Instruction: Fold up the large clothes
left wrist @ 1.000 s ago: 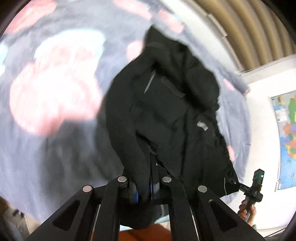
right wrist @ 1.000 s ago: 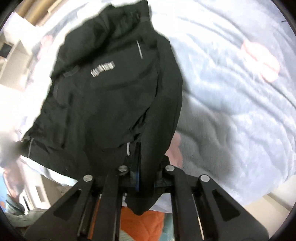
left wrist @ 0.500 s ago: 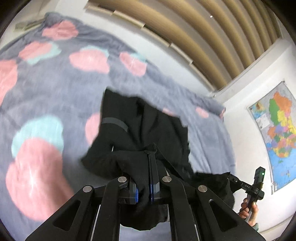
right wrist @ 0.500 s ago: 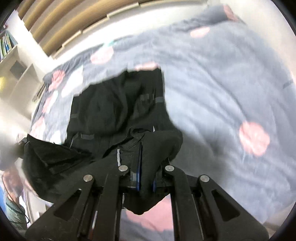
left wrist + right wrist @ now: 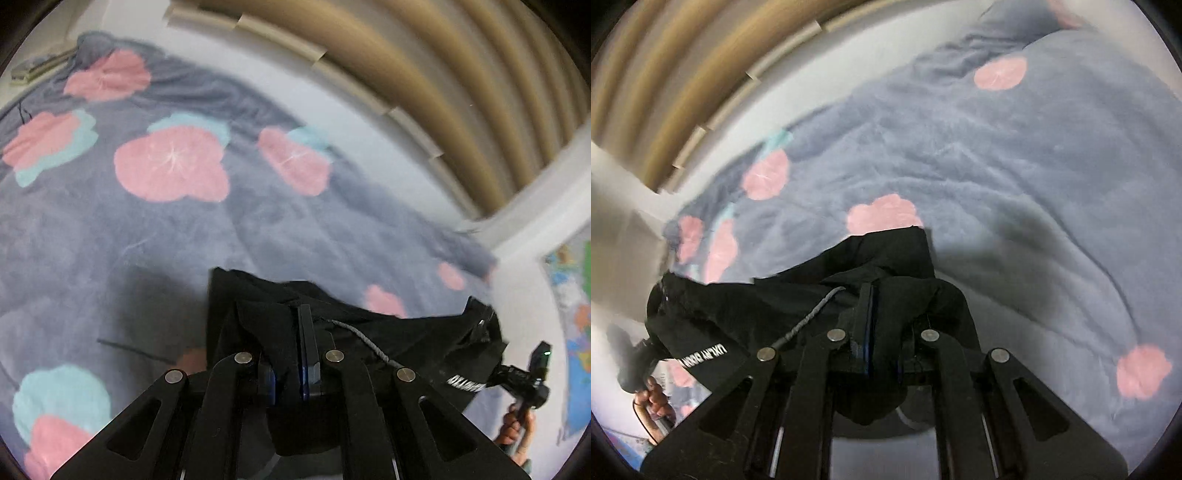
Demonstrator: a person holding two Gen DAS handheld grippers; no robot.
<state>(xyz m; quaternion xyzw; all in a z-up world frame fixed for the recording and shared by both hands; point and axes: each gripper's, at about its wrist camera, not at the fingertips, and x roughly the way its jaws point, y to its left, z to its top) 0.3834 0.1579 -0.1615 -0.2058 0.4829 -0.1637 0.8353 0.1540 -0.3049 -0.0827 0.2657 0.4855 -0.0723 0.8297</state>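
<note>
We hold the left gripper (image 5: pixel 291 354) closed on a bunch of black cloth; its two blue-edged pads are almost together, and the fabric is squeezed between them and hangs down below. The right gripper (image 5: pixel 877 332) is in the same state: narrow, with a fold of the same garment pinched in it. In the left wrist view we also see the right gripper at the far corner of the cloth, with the hand (image 5: pixel 517 424) that carries it under it. In the right wrist view the other hand (image 5: pixel 653 398) shows in the same way at the lower left.

The thing we fold is a black jacket (image 5: pixel 406 332). It is stretched like a band between the two grippers, close under the cameras and, as far as we can tell, mostly lifted above the grey blanket (image 5: pixel 147 240) with pink and light blue flowers. A grey cord (image 5: pixel 365 343) lies across it, and white letters (image 5: pixel 465 384) are printed near one edge; we cannot read them with certainty. The cloth looks thick and a little stiff, with soft wrinkles. How much of it touches the blanket is hidden.

We judge that the task is in the middle. The jacket is gathered and held at two points, but no flat, finished fold lies on the blanket. What is left, in our opinion, is to lay it down, smooth it and fold it.
</note>
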